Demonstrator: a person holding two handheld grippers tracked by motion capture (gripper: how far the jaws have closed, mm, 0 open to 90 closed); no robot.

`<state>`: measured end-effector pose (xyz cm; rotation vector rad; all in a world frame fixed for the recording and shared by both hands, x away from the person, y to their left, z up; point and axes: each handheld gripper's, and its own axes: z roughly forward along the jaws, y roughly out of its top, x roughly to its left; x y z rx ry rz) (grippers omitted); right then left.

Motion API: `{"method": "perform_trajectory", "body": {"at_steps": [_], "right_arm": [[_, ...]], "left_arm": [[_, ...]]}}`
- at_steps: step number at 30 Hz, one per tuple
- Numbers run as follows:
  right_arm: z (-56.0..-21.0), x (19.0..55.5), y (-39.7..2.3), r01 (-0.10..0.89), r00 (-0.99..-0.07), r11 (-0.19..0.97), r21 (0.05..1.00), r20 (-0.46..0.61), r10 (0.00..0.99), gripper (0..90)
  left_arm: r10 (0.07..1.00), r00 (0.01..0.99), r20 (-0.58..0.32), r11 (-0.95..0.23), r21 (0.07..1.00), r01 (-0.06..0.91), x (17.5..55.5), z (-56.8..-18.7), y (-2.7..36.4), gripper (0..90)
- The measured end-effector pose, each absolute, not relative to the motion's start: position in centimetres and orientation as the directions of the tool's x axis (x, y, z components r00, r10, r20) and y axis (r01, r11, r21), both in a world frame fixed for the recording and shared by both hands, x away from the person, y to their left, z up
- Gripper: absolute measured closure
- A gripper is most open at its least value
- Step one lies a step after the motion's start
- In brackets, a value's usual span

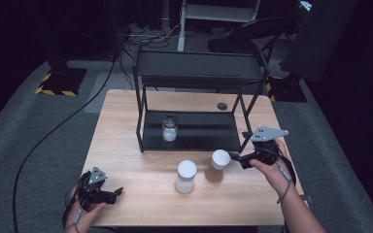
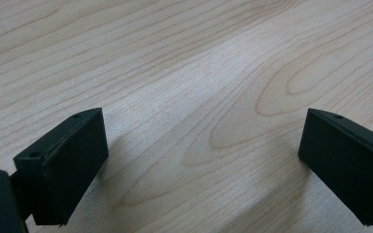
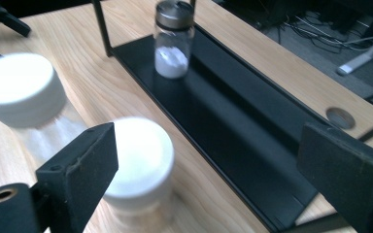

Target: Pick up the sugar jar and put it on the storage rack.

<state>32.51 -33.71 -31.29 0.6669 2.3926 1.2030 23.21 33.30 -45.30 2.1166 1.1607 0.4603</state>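
Beside the black shelf point(image 1: 189, 73), the right gripper point(image 1: 238, 158), jaws spread wide, nears the brown jar point(image 1: 217, 166) and could topple it into the neighbouring white-lidded jar point(image 1: 185, 176); the left gripper point(image 1: 114, 193) rests released on the surface point(image 1: 126, 145).

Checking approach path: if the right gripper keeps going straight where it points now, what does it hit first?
Probably the brown-filled jar with the white lid: the right gripper, jaws open, points at it from close by. In the right gripper view it sits toward one jaw, so the contact may be off-centre.
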Motion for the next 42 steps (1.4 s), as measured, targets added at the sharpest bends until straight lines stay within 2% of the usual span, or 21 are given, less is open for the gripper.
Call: {"method": "perform_trajectory", "body": {"at_steps": [24,42], "right_arm": [[-29.7,33.4,-28.1,0.172,-0.881,0.523,0.835,-0.107,0.46,7.6],[-29.8,33.3,-24.5,0.143,-0.914,0.532,0.835,-0.096,0.395,7.6]], "left_arm": [[0.84,0.542,-0.012,-0.38,0.702,0.603,23.2,-45.3,33.3,3.3],[0.84,0.543,-0.012,-0.38,0.701,0.603,23.2,-45.3,33.3,3.3]]}}
